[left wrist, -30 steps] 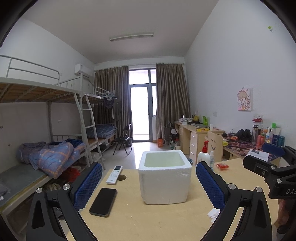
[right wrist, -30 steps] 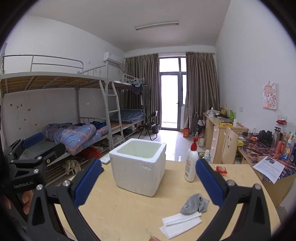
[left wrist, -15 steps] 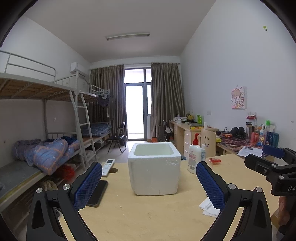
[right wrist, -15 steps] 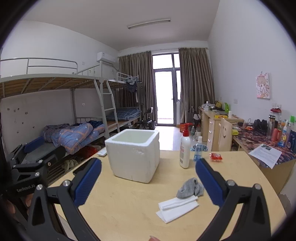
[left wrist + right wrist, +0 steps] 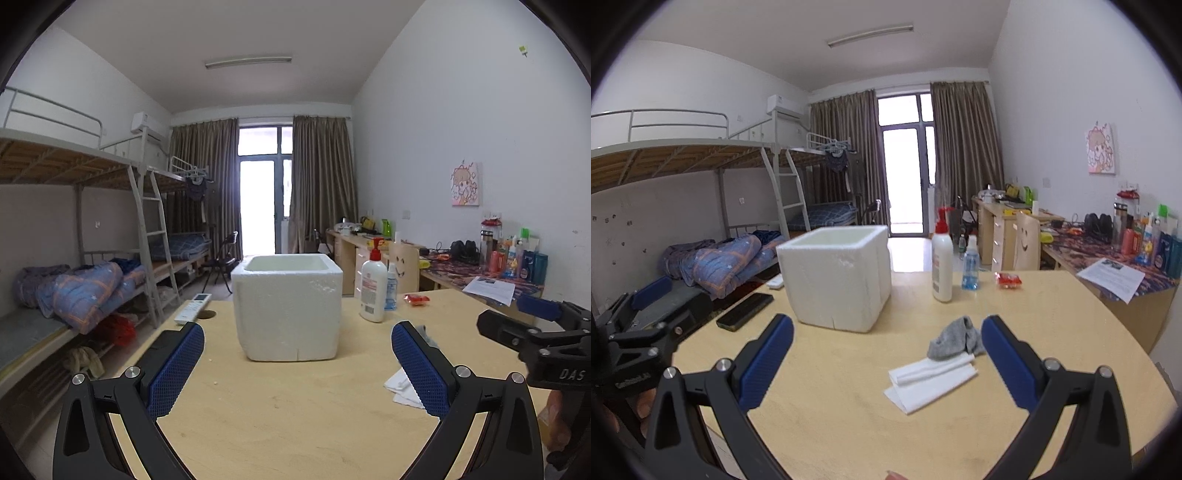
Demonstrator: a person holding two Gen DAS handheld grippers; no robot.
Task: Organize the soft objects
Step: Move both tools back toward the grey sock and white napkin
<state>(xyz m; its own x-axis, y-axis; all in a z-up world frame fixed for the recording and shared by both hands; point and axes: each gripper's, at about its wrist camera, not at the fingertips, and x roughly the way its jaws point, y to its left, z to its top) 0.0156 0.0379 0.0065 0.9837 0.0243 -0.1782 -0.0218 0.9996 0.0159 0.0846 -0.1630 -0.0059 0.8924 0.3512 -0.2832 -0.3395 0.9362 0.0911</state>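
While both claws gape empty, the grey sock (image 5: 955, 338) overlaps the white cloth (image 5: 931, 380), bare tabletop (image 5: 831, 387) between them and the foam box (image 5: 836, 277)

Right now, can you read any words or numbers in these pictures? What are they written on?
"DAS" – white letters on the black body of the right hand-held gripper; the rest is cut off.
White lettering on the left hand-held gripper: too blurred to read.
Lotion bottle label: too small to read.
Printed paper sheet: too small to read.
Bottles by the wall: too small to read.
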